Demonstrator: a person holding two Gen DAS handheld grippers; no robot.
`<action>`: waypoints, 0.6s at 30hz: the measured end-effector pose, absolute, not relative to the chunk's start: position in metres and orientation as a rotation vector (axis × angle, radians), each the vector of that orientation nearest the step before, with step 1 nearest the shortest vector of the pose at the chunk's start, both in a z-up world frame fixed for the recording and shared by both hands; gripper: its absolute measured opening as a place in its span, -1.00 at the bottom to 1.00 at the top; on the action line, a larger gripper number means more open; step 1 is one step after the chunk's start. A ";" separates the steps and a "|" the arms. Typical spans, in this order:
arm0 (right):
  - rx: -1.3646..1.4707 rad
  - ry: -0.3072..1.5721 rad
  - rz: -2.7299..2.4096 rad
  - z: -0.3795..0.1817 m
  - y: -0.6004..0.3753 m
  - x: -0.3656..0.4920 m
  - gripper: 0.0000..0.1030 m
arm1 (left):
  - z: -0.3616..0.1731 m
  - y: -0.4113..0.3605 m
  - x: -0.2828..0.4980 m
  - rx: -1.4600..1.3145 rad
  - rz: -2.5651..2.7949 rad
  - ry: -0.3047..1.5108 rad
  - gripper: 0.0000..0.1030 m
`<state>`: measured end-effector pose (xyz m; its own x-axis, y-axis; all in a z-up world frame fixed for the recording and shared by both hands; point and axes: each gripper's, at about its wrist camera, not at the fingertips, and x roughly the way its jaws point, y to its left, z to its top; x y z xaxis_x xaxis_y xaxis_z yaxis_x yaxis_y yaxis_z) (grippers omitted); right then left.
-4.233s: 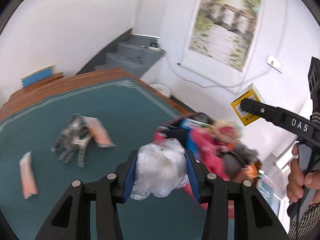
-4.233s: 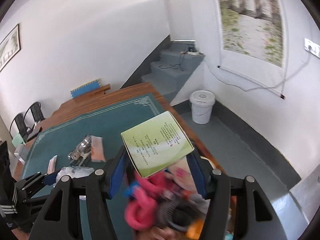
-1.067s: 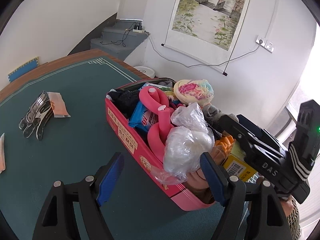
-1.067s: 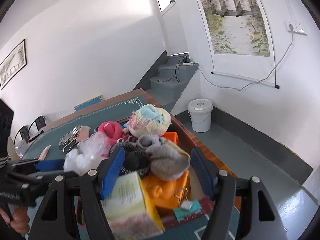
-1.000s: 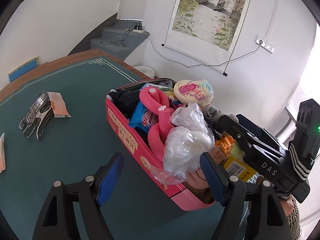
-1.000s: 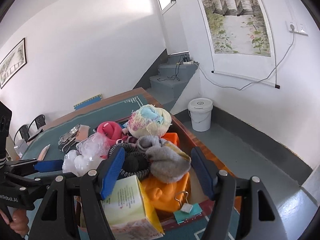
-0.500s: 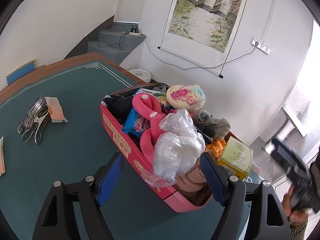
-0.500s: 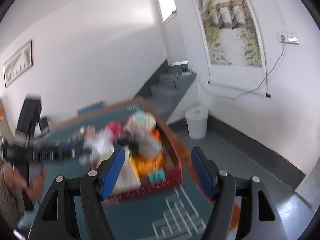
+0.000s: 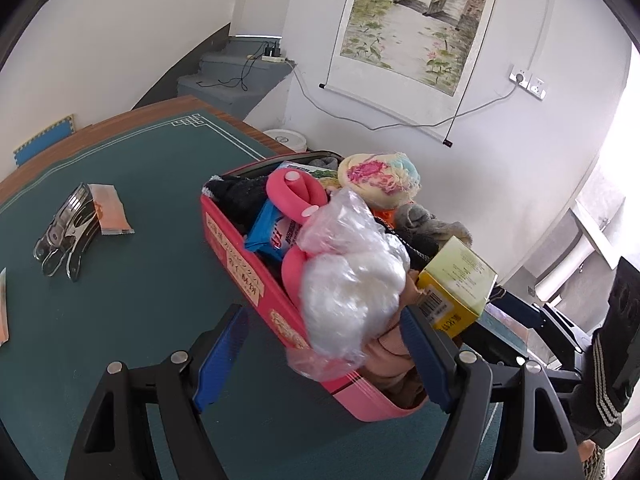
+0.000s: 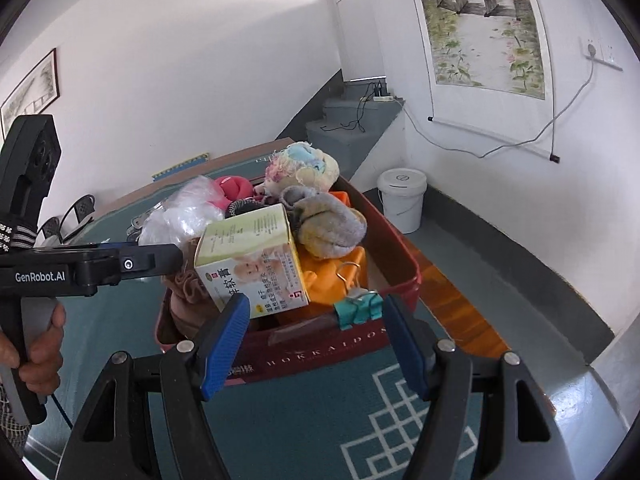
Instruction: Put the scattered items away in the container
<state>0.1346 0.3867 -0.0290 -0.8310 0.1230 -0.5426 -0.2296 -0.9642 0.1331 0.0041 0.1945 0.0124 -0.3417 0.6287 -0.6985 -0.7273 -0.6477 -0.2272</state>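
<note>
We take the red rectangular container (image 9: 256,276) on the green felt table (image 9: 152,288) as our landmark. It is heaped past its rim. On the side nearest our left gripper (image 9: 324,364) a crumpled clear plastic bag of white stuffing (image 9: 352,280) lies on top and sags over the container's long wall. That gripper's blue-padded fingers (image 9: 220,356) stand spread apart on either side of the bag's lower end, and we see no pad pressing on it; they are released and hold nothing.

Just beside the bag, at the container's near corner, a yellow and pale green cardboard box (image 10: 256,256) rests tilted on the pile. Behind it lie a grey knitted sock (image 10: 328,220), a pastel fuzzy ball (image 10: 304,168) and a pink foam roller (image 9: 296,196). A teal binder clip (image 10: 358,308) sits at the container's end wall, with orange fabric (image 10: 332,276) behind it.

Our right gripper (image 10: 316,340) hovers off that end wall, its fingers parted and empty, the clip showing between them but apart from both.

Well away from the container on the felt lie a silvery metal hole punch (image 9: 66,228) and, touching it, an orange sachet (image 9: 112,210). Another orange packet (image 9: 3,308) shows at the edge of the left view, farther out.
</note>
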 end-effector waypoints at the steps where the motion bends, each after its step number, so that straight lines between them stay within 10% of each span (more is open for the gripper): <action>1: -0.816 0.265 2.826 -0.028 0.384 0.137 0.41 | 0.013 0.194 0.004 -0.993 2.053 0.158 0.55; 18: -0.778 0.245 2.830 -0.013 0.382 0.137 0.44 | 0.016 0.204 0.022 -0.919 2.114 0.275 0.55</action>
<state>0.1373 0.3824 -0.0128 -0.8425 0.1436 -0.5191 -0.2308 -0.9671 0.1070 0.0221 0.2044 0.0159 -0.4185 0.5872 -0.6929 -0.7450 -0.6582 -0.1079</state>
